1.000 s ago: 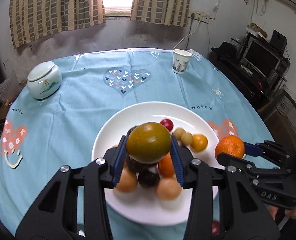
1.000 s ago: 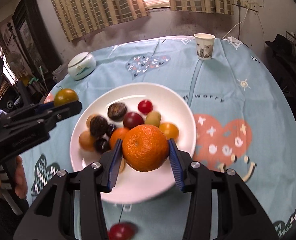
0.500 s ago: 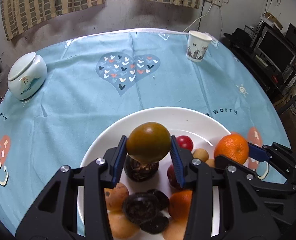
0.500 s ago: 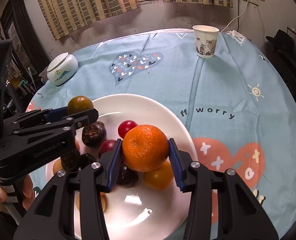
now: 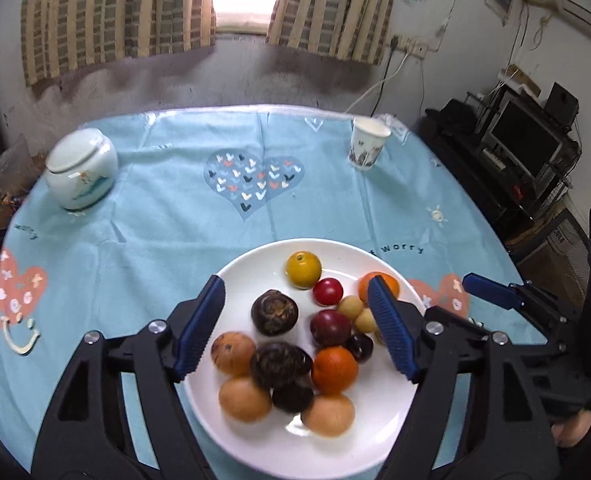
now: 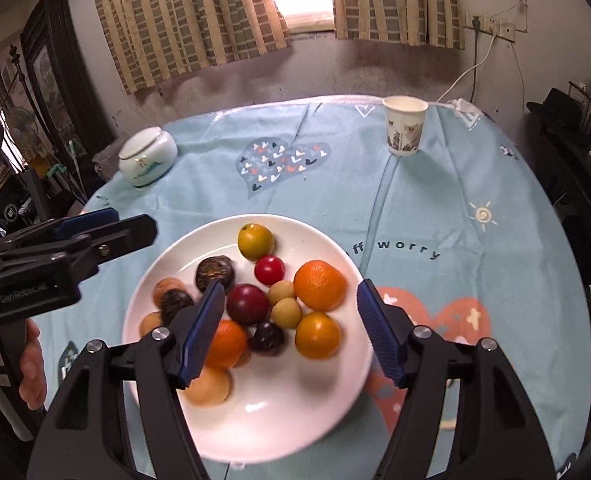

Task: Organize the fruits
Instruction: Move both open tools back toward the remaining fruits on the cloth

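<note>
A white plate on the blue tablecloth holds several fruits. A yellow-green fruit lies at its far side. A large orange lies at its right side. Dark passion fruits, a red tomato, a plum and small brown fruits fill the rest. My left gripper is open and empty above the plate. My right gripper is open and empty above the plate. Each gripper shows in the other's view.
A white lidded ceramic jar stands at the far left of the round table. A paper cup stands at the far right. Dark furniture and electronics stand to the right of the table.
Both grippers have opened. The yellow-green fruit left the left gripper and the orange left the right gripper; both now lie on the plate. Both grippers have pulled back.
</note>
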Tool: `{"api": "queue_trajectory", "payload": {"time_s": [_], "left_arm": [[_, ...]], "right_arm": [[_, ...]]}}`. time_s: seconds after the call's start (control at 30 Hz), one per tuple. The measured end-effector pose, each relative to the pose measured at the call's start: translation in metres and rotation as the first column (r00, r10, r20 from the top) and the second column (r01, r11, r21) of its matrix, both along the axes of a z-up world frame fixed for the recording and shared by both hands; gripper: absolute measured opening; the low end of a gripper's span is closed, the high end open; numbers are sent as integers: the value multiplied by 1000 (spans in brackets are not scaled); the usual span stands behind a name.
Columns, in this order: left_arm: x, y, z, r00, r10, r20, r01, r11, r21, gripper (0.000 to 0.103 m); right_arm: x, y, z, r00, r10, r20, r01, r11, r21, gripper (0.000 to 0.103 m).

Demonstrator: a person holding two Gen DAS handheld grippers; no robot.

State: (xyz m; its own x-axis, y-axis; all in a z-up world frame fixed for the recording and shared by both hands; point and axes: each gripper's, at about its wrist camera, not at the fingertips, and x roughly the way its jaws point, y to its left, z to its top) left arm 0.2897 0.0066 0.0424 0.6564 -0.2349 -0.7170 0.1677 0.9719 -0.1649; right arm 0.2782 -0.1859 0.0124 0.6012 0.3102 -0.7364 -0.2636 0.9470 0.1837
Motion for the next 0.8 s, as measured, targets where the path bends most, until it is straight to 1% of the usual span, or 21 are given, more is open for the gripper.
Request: {"api": "queue_trajectory", "payload": {"time_s": [0.1,0.13,0.17,0.2,0.23,0.27,0.33,0.43,0.5,0.57,0.63,0.7,0.73,0.8], "left_arm": [[-43,4,19,998,10,63,-11,1000,16,76],[-54,4,21,997,11,73,-13,1000,26,78],[-68,4,23,997,13,82,-16,999,37,80],[-79,5,23,996,15,89,-19,999,42,84],[-93,6,21,995,18,97,-22,999,44,89],[-106,7,18,995,17,101,-22,999,47,92],[-133,9,2,996,14,91,-20,998,59,94],[-167,14,-33,997,30,64,-35,997,75,94],[-189,21,-59,999,46,28,-47,997,54,94],[-206,31,-85,998,48,-28,-48,999,5,94],[-218,38,-106,995,44,-86,-45,999,-6,94],[-224,40,-116,992,54,-110,-53,998,18,94],[-227,43,-120,992,67,-111,-63,997,36,94],[-228,49,-122,990,86,-116,-82,996,41,94]], "right_arm": [[-31,-4,19,999,16,33,-16,1000,-5,73],[-42,-5,23,999,23,41,-23,1000,-7,76],[-52,-7,27,999,31,44,-31,999,-7,80],[-65,-8,28,998,42,42,-42,999,-5,88],[-77,-9,29,998,53,40,-53,999,2,95],[-87,-11,28,997,63,41,-63,998,7,96],[-114,-12,19,996,79,35,-78,997,-3,98],[-148,-13,-9,998,69,2,-69,998,-10,100],[-166,-13,-33,998,57,-40,-56,998,7,100],[-181,-14,-52,996,43,-76,-41,999,30,100],[-195,-15,-68,993,36,-114,-29,998,60,100],[-205,-15,-76,987,60,-148,-48,995,82,100],[-211,-13,-78,985,79,-155,-67,995,78,100],[-221,-9,-76,985,95,-146,-87,994,61,100]]}}
